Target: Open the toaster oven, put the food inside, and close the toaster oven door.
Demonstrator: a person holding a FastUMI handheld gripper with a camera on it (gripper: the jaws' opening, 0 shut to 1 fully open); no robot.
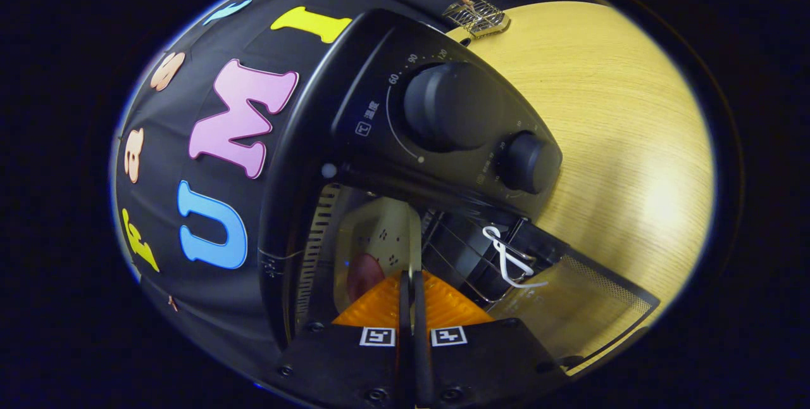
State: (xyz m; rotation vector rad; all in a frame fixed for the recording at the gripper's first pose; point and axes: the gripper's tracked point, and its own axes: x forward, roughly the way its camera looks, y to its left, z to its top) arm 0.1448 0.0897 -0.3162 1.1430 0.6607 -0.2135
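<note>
toaster oven [405, 143], black and boxy with two round black knobs [452, 105] on its control panel, sits on the pale wood-grain table [620, 130] and its glass door [569, 308] is already swung down open, a white cord loop [506, 257] hanging at the door edge. your gripper [411, 295] is right at the mouth of the cavity, orange ribbed fingers [380, 304] pressed together with only a thin dark seam between them; nothing visibly clamped, so they read as closed on nothing. a reddish round piece [364, 273], likely the food, lies just ahead of the fingertips on a pale tray inside the oven [380, 232], wire rack [462, 251] beside it. judging from that, placing looks done and closing the door is the step in hand. pull straight back out of the cavity so you don't clip the rack or the cord, then come under the outer lip of the door and push it up in one smooth arc until it seats. keep the push centred so the oven doesn't slide on the table. a small wire rack tool [478, 13] lies far off on the table, leave it.
</note>
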